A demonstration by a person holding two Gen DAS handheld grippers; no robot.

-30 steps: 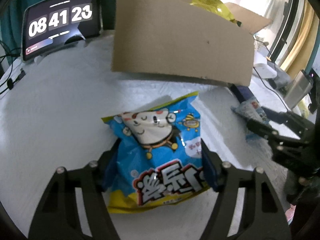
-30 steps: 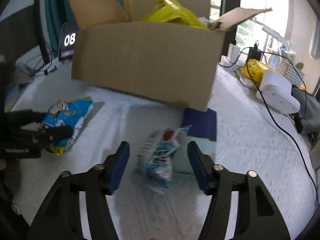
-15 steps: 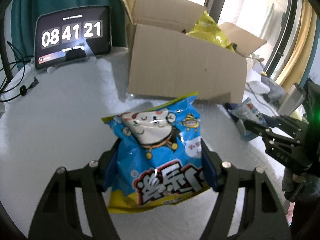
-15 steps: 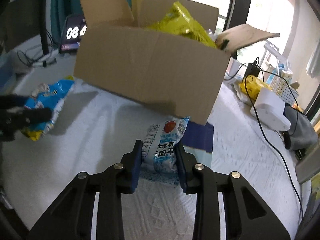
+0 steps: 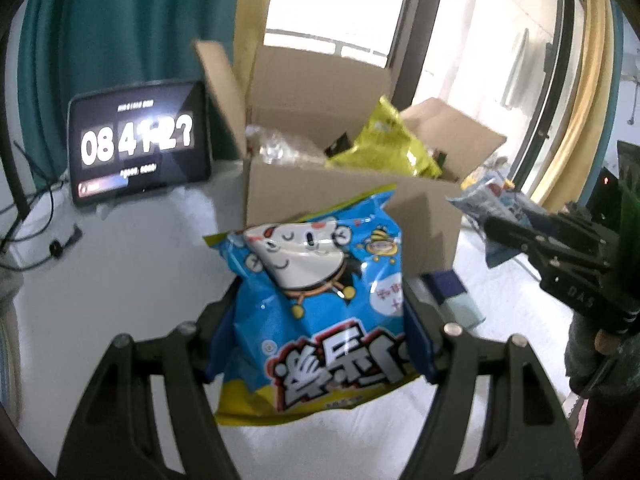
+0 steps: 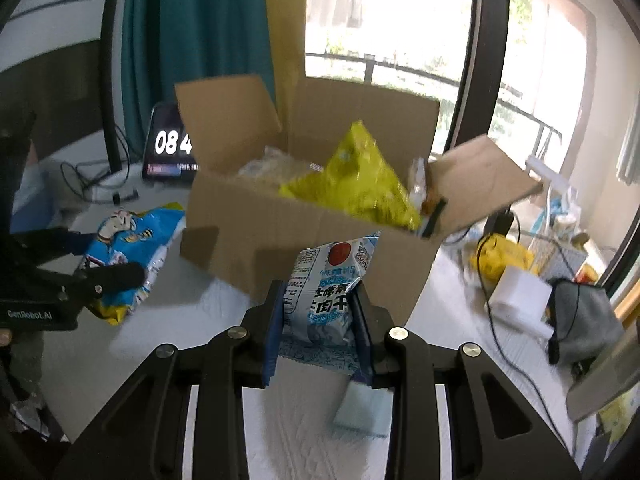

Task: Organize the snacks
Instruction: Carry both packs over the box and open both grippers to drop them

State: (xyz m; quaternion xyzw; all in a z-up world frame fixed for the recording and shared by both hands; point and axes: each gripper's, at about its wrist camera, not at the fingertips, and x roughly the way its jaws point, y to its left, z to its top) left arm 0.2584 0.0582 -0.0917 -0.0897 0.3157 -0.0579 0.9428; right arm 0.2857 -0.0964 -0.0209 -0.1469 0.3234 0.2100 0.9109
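My left gripper [image 5: 320,320] is shut on a big blue cartoon snack bag [image 5: 320,304], held off the white table in front of the open cardboard box [image 5: 344,200]. In the right wrist view my right gripper [image 6: 320,316] is shut on a small pale-blue snack packet [image 6: 330,292], also lifted, just before the box's [image 6: 288,232] front wall. A yellow bag [image 6: 356,184] and clear packets lie inside the box. Each gripper shows in the other's view: the right one [image 5: 516,236] with its packet [image 5: 488,200], the left one [image 6: 116,276] with the blue bag [image 6: 132,248].
A tablet clock [image 5: 138,146] stands at the back left beside cables. A dark-blue and pale-green flat box [image 6: 364,404] lies on the white tablecloth [image 5: 120,280] under the right gripper. To the right lie a white device [image 6: 520,296], a grey cloth [image 6: 584,312], cables and a yellow packet [image 6: 500,258].
The right gripper closed on the small packet and lifted it. Both grippers have risen with their bags, and the box's inside has come into sight.
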